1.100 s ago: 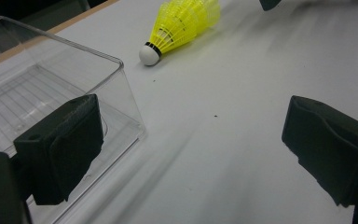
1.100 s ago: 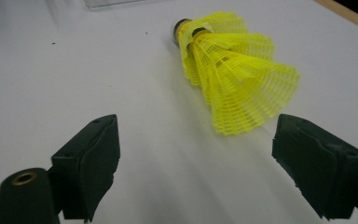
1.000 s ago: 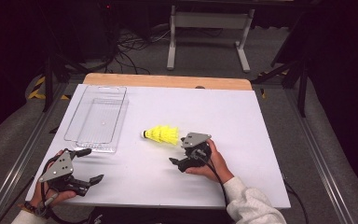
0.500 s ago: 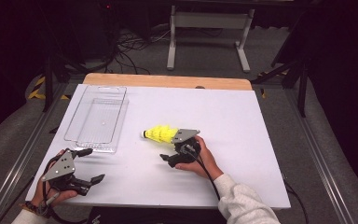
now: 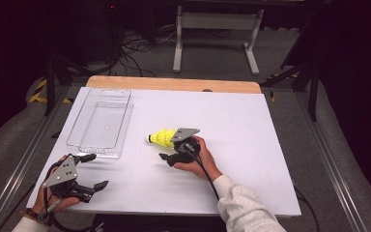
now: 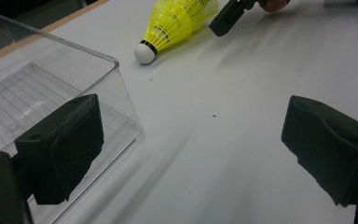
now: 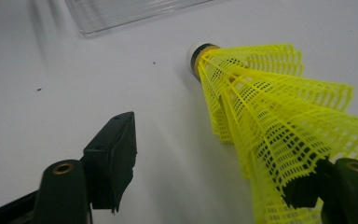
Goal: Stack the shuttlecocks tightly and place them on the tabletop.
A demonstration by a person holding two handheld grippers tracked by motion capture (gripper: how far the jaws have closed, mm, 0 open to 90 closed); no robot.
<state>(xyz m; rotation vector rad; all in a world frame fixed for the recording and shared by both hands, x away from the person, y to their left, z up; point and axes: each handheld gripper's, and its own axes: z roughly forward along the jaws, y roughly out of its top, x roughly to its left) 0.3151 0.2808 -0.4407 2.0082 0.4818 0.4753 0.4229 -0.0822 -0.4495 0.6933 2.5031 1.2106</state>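
The right gripper (image 5: 170,151) is closing its fingers (image 7: 112,154) around the yellow plastic mesh shuttlecock (image 5: 162,136), not yet clamping: one finger is already touching the skirt's wide end, the other is standing apart over bare white table (image 5: 251,145). The one-sided contact may be pushing the light shuttlecock sideways, or a hard squeeze may be crushing the mesh. It is lying on its side, cork tip pointing left toward the clear plastic tray (image 5: 101,123). The left gripper (image 5: 91,171) is resting near-left with fingers wide and empty.

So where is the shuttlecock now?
High view: the shuttlecock lies mid-table, right of the clear tray, with the right tool at its skirt.
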